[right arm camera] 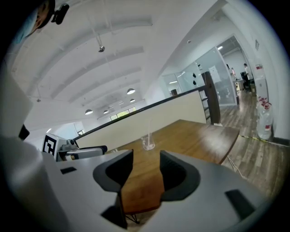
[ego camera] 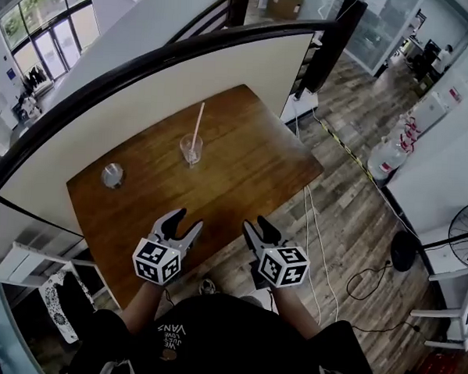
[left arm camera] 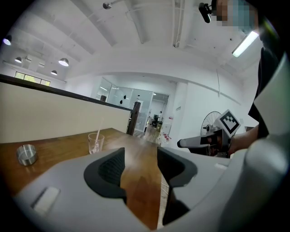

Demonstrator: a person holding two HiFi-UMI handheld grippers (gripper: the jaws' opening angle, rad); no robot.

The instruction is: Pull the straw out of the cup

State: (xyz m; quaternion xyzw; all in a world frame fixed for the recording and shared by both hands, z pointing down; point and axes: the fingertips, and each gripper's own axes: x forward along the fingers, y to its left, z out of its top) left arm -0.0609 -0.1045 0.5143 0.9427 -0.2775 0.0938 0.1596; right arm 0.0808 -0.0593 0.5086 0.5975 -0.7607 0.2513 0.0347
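Wood-plank floor [ego camera: 350,220] and a curved cream partition [ego camera: 144,107] with a dark rail frame a brown wooden desk [ego camera: 250,171]. Over the desk's near edge the left claw [ego camera: 187,220] is held out. Its jaws are spread wide with only bare desk showing between them, and it grips nothing. Just beside it, nearer the near right corner, the right claw [ego camera: 255,224] is held the same way, jaws wide apart and empty. Both claws point across the desk toward the partition, well apart from everything standing on it. Beyond them, near the desk's middle and somewhat closer to the far edge, a clear cup [ego camera: 190,149] stands upright. A pale pink straw [ego camera: 198,122] stands in the cup, leaning slightly, with its upper length sticking well above the rim. Toward the far left corner sits a small round metal tin [ego camera: 112,175], well apart from the cup.
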